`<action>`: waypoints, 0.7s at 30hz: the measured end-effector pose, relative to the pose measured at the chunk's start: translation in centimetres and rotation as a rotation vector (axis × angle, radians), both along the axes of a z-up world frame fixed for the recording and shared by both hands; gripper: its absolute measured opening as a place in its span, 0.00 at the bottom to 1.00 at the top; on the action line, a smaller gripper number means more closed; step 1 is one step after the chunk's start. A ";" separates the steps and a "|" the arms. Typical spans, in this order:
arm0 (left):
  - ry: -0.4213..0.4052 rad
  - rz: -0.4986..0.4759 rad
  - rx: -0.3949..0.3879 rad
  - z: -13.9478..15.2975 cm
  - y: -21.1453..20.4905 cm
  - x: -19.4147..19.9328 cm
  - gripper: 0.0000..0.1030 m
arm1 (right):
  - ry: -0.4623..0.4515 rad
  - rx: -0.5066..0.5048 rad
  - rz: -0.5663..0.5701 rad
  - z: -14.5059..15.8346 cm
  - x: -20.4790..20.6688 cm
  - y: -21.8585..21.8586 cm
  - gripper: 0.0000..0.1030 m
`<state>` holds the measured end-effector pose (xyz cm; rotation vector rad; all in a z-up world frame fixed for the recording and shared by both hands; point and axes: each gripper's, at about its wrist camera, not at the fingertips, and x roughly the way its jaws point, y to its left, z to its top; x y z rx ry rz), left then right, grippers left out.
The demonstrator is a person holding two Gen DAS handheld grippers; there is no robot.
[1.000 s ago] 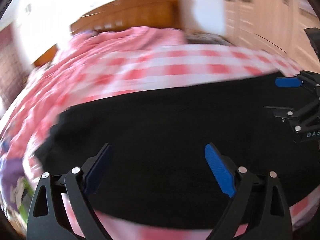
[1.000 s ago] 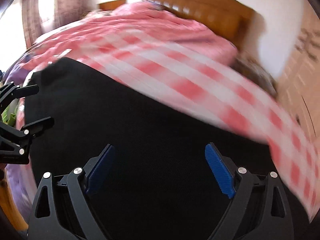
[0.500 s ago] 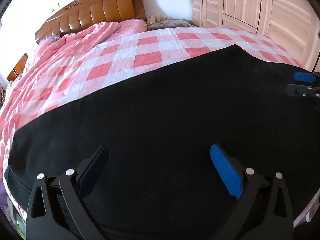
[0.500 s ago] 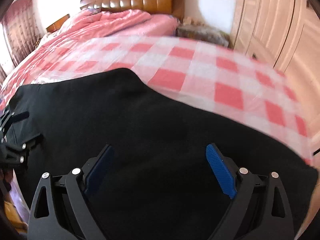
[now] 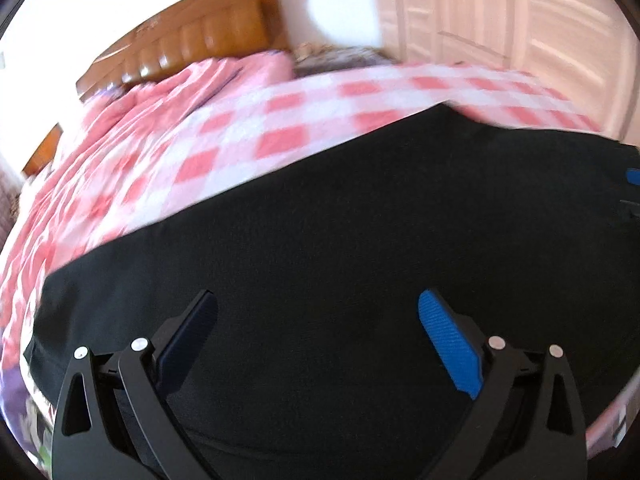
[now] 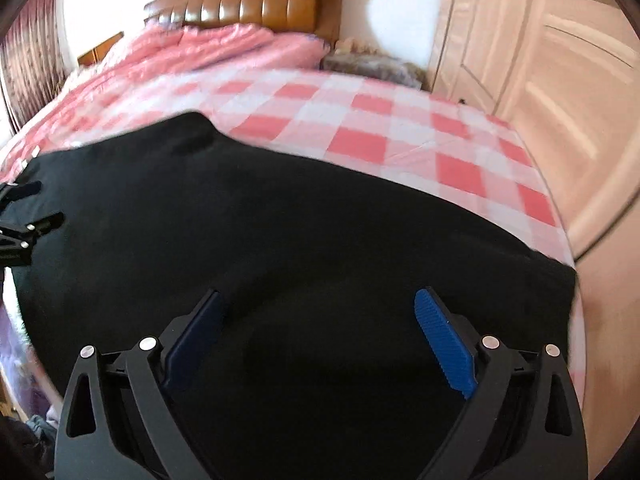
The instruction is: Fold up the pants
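Black pants [image 5: 360,240] lie spread flat across the near part of a bed with a pink and white checked sheet [image 5: 280,136]. They also fill the right wrist view [image 6: 300,248]. My left gripper [image 5: 316,304] is open and empty, just above the pants' near left part. My right gripper [image 6: 318,300] is open and empty above the pants' near right part. The right gripper's blue tip shows at the right edge of the left wrist view [image 5: 633,177]. The left gripper shows at the left edge of the right wrist view [image 6: 28,216].
A bunched pink quilt [image 6: 208,52] lies at the head of the bed, against a brown headboard [image 6: 256,4]. Cream wardrobe doors [image 6: 540,60] stand along the right side. The bed's right edge [image 6: 560,236] is near the pants' right end.
Both views have swung and steadied from a blurred sweep. The pants now lie flatter and wider across the bed. Both grippers stay open over the cloth.
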<state>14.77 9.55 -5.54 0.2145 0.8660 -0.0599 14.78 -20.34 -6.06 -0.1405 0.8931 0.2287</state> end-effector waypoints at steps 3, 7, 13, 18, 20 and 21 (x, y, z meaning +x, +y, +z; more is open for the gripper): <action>0.011 -0.117 -0.017 0.7 -4.2 0.4 0.98 | -0.033 0.012 -0.046 0.5 -1.8 -2.2 0.89; 0.030 -0.267 0.014 0.4 -10.7 1.2 0.98 | -0.041 0.056 -0.100 0.7 -4.2 -5.5 0.89; 0.045 -0.318 0.060 -2.1 -16.2 2.3 0.99 | -0.015 0.033 -0.078 -0.7 -5.3 -6.3 0.93; 0.087 -0.267 -0.018 -2.4 -15.5 2.6 0.99 | 0.003 0.026 -0.067 -2.4 -5.6 -7.5 0.96; 0.082 -0.256 -0.007 -2.4 -15.8 2.5 0.99 | 0.005 0.043 -0.055 -2.5 -6.1 -8.2 0.96; 0.074 -0.260 0.004 -2.4 -16.3 2.3 0.99 | 0.003 0.043 -0.051 -2.5 -6.3 -8.3 0.96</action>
